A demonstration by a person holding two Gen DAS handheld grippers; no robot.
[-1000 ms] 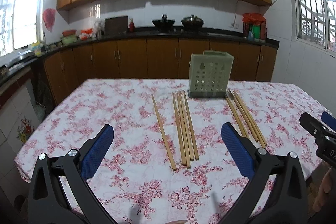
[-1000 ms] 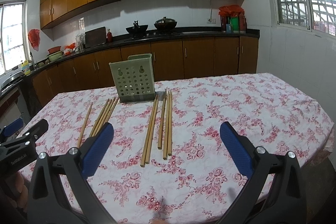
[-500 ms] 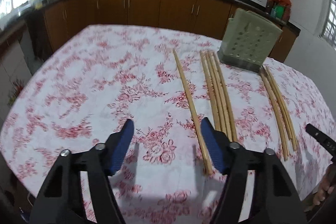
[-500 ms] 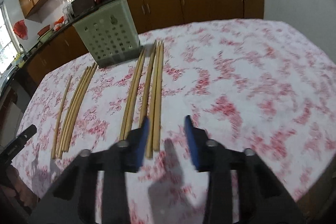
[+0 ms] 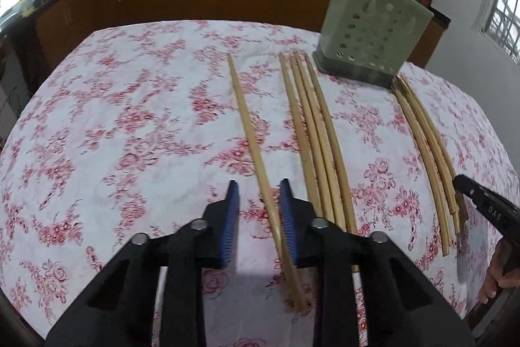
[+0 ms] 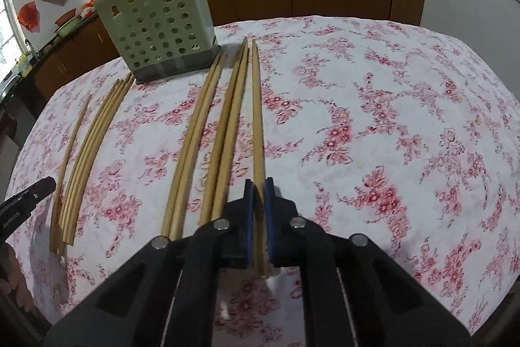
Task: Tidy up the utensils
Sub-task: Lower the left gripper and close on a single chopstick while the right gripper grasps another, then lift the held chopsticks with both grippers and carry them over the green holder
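Lying lengthwise toward holder (image 6: pixel 159 31), chopstick (image 6: pixel 257 116) in right gripper (image 6: pixel 259 186)

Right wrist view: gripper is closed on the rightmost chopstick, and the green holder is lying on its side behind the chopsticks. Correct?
Not quite. The right wrist view shows the green holder standing upright on its base, not on its side. The rest holds: the right gripper is closed on the rightmost chopstick, and the holder sits behind the chopsticks on the flowered tablecloth.
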